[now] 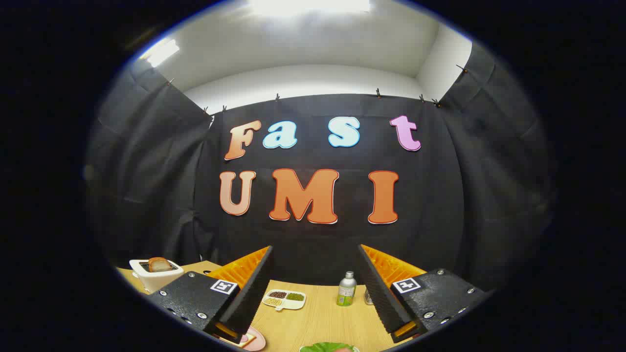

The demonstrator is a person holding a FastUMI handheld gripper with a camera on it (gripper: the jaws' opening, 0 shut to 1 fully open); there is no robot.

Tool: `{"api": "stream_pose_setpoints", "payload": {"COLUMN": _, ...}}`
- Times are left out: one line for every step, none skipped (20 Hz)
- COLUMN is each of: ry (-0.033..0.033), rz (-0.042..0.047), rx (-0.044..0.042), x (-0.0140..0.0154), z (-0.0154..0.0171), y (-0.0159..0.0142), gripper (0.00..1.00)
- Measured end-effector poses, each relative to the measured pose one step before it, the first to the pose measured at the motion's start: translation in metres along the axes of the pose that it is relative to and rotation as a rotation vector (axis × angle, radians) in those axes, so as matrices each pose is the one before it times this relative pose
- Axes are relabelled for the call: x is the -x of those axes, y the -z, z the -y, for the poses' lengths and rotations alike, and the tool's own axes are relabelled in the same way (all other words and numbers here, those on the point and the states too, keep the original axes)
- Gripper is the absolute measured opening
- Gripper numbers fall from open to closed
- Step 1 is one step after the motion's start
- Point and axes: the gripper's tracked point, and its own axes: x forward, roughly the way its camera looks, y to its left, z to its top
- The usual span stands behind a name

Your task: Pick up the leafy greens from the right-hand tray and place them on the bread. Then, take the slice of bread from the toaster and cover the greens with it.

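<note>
Booth: black cloth wall hangs behind a light wooden table, with a white ceiling and bright lamps above.
Toaster: white, at about nine o'clock from the claw, beyond the left finger on the far left part of the table.
Bread slice: brown-crusted, standing upright in the toaster's slot, its top poking out.
Left finger: slants in from about eight o'clock, touching nothing that can be seen.
Pink plate: at about seven o'clock, just under the left finger's tip; something pale and flat lies on it, but the finger hides most of it, so I cannot tell what it is.
Small dish: white, split into compartments, at about eleven o'clock between the fingers and beyond them; one section holds dark reddish bits, another green bits, a third yellowish bits.
Claw: fingers spread wide apart, nothing between them, held above the table.
Leafy greens: at six o'clock, low and near, between the fingertips and below them; just the upper edge shows, with a bit of white rim around it.
Bottle: silver with a green label, upright at about one o'clock, beyond the fingers, near the wall.
Can: small and metal, just right of the bottle, partly hidden by the right finger.
Right finger: slants in from about four o'clock, free of any object.
</note>
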Motion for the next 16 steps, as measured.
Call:
{"api": "stream_pose_setpoints", "payload": {"ry": -0.00591, "rz": 0.00251, "rx": 0.00246, "x": 0.00565, "z": -0.00188, "y": -0.00236, "gripper": 0.99}}
{"api": "stream_pose_setpoints", "payload": {"ry": -0.00268, "rz": 0.00902, "rx": 0.00364, "x": 0.00473, "z": -0.00037, "y": -0.00242, "gripper": 0.99}}
{"api": "stream_pose_setpoints", "payload": {"ry": 0.00211, "rz": 0.00598, "rx": -0.00224, "x": 0.00460, "z": -0.00021, "y": -0.00134, "gripper": 0.99}}
{"api": "stream_pose_setpoints", "payload": {"ry": 0.00270, "rz": -0.00089, "rx": -0.00982, "x": 0.00351, "z": -0.00038, "y": -0.00061, "gripper": 0.99}}
{"api": "stream_pose_setpoints", "payload": {"ry": -0.00187, "rz": -0.00599, "rx": -0.01537, "x": 0.00165, "z": -0.00182, "y": 0.00190, "gripper": 0.99}}
{"api": "stream_pose_setpoints", "payload": {"ry": -0.00462, "rz": -0.00760, "rx": -0.01960, "x": 0.00186, "z": -0.00226, "y": 0.00063, "gripper": 0.99}}
{"api": "stream_pose_setpoints", "payload": {"ry": -0.00964, "rz": -0.00415, "rx": -0.01740, "x": 0.00238, "z": -0.00384, "y": -0.00056, "gripper": 0.99}}
{"api": "stream_pose_setpoints", "payload": {"ry": -0.00781, "rz": -0.00098, "rx": -0.01290, "x": 0.00187, "z": -0.00253, "y": -0.00051, "gripper": 0.99}}
{"api": "stream_pose_setpoints", "payload": {"ry": -0.01446, "rz": 0.00437, "rx": -0.00023, "x": -0.00061, "z": -0.00314, "y": -0.00092, "gripper": 0.99}}
{"api": "stream_pose_setpoints", "payload": {"ry": -0.00800, "rz": 0.01115, "rx": 0.00543, "x": -0.00015, "z": -0.00240, "y": -0.00247, "gripper": 0.99}}
{"api": "stream_pose_setpoints", "payload": {"ry": 0.00549, "rz": 0.00776, "rx": 0.00480, "x": -0.00152, "z": 0.00168, "y": -0.00088, "gripper": 0.99}}
{"api": "stream_pose_setpoints", "payload": {"ry": 0.00771, "rz": -0.00001, "rx": 0.00290, "x": -0.00210, "z": 0.00157, "y": 0.00133, "gripper": 0.99}}
{"api": "stream_pose_setpoints", "payload": {"ry": -0.00103, "rz": -0.00363, "rx": 0.00268, "x": -0.00131, "z": -0.00227, "y": 0.00333, "gripper": 0.99}}
{"api": "stream_pose_setpoints", "payload": {"ry": -0.00327, "rz": -0.00671, "rx": 0.00055, "x": -0.00194, "z": -0.00124, "y": 0.00287, "gripper": 0.99}}
{"api": "stream_pose_setpoints", "payload": {"ry": -0.00585, "rz": -0.00780, "rx": 0.00100, "x": -0.00062, "z": -0.00135, "y": 0.00245, "gripper": 0.99}}
{"api": "stream_pose_setpoints", "payload": {"ry": -0.00188, "rz": -0.00733, "rx": -0.00291, "x": -0.00155, "z": 0.00015, "y": 0.00367, "gripper": 0.99}}
